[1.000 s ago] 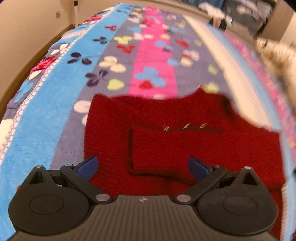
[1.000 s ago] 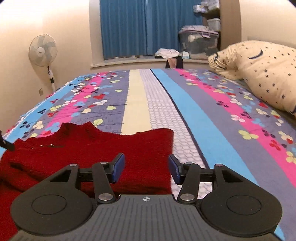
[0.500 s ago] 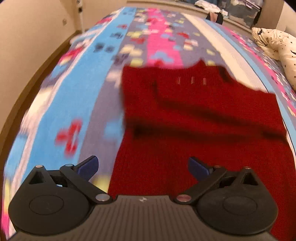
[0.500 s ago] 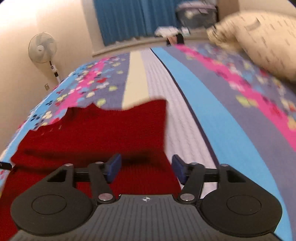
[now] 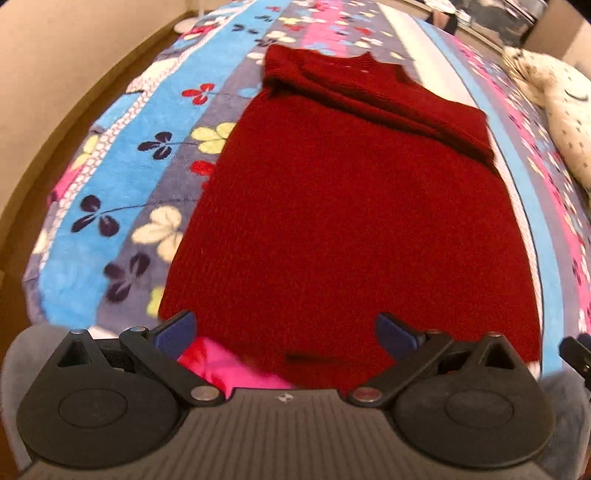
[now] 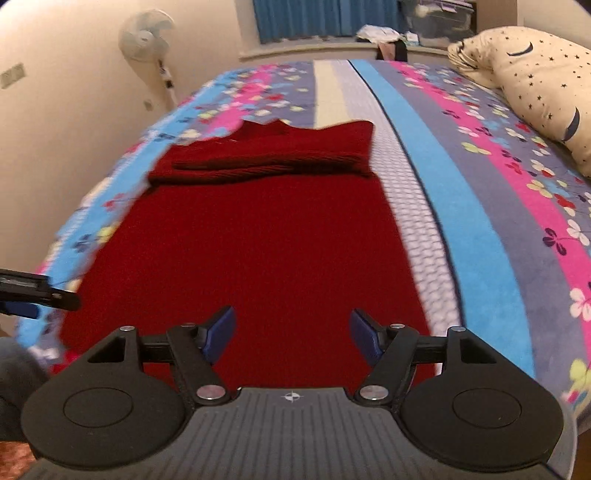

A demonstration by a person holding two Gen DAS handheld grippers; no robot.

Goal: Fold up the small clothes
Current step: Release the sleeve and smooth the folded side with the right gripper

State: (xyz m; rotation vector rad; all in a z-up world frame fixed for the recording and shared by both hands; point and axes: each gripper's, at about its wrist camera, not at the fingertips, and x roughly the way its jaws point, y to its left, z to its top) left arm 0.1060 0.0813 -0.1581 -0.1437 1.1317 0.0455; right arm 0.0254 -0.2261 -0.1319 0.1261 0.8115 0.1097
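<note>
The left gripper (image 5: pixel 284 330) has its jaws spread wide with nothing between them; its two blue pads (image 5: pixel 176 328) hang above the near hem of the one red knitted sweater (image 5: pixel 343 206), not pinching it. The right gripper (image 6: pixel 293 332) is likewise parted, its jaws narrower than the left's and holding nothing, its blue pads (image 6: pixel 221 330) poised over the same hem on the sweater's right half. Both tools point forward along the bed and tilt downward at the cloth, side by side; the tip of the left one shows at the left edge of the right wrist view, and a dark bit of the right one at the right edge of the left wrist view. The sweater (image 6: pixel 258 240) lies flat on the striped floral blanket (image 5: pixel 122 206), its body stretching away from the grippers, with the sleeves folded across its far end in a thick band below the collar. A patch of bright pink cloth (image 5: pixel 225 367) shows just under the left gripper at the near edge. Farther out there is one cream pillow (image 6: pixel 535 85) printed with stars and moons on the right of the bed, one standing fan (image 6: pixel 147 40) by the left wall, blue curtains (image 6: pixel 321 16) at the far end, and storage boxes (image 6: pixel 439 18) beside them whose contents cannot be made out.
</note>
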